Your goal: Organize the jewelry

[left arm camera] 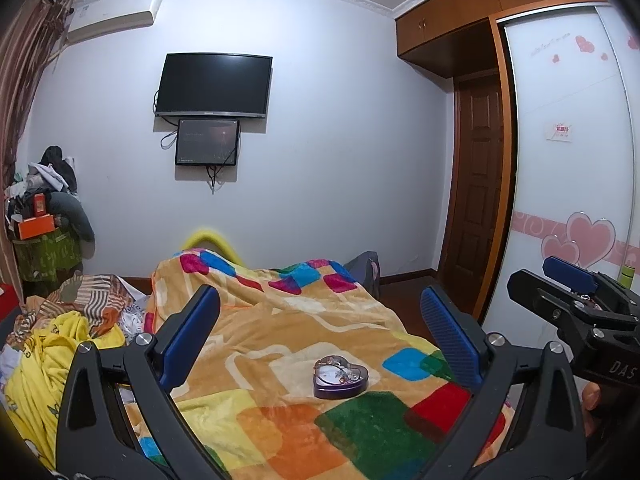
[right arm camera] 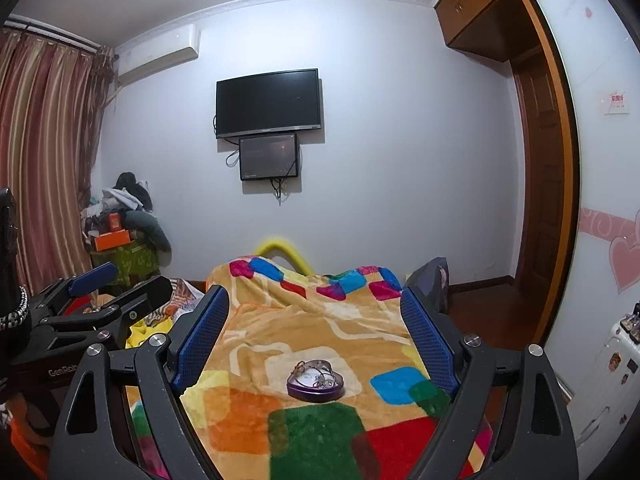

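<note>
Heart tin (left arm camera: 340, 377) sitting on the bed blanket (left arm camera: 280, 340), both grippers wide apart and empty

Left gripper (left arm camera: 320, 332) and right gripper (right arm camera: 316, 332) hover near it; the jewelry (right arm camera: 314, 374) inside is a tangled blur, pieces can't be told apart.

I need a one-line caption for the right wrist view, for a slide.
Open right tongs hover above a purple heart-shaped tin of jewelry on a colorful blanket.

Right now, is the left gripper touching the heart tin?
Apart. In the left wrist view, the open left gripper hangs above the blanket, well short of the heart tin.
</note>
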### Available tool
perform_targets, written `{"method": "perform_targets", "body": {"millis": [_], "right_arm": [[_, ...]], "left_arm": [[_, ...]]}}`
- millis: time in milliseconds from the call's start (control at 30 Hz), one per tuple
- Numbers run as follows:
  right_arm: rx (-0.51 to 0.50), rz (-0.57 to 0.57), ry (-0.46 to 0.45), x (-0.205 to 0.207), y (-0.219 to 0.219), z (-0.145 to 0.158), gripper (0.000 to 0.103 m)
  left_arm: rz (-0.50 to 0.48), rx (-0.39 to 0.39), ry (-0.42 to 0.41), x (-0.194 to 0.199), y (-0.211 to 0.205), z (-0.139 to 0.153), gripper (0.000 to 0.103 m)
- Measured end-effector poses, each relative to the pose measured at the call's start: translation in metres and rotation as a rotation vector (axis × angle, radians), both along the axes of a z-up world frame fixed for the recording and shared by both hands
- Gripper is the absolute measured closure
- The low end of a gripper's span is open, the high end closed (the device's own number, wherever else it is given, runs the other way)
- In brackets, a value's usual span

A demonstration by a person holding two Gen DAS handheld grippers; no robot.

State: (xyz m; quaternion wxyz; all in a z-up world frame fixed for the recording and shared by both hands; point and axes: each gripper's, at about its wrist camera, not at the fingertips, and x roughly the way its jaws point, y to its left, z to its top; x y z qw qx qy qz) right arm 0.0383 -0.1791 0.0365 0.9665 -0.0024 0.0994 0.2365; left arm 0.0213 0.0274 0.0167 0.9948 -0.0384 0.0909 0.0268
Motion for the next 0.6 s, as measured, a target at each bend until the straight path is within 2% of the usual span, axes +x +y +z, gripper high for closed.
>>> {"method": "perform_targets", "body": {"millis": [600], "right_arm": [[-0.010,-0.003,0.024,0.003,0.001,0.002,0.018]], "left_arm": [[-0.008,-0.034,0.024,0.011,0.006,-0.005,0.002]]}}
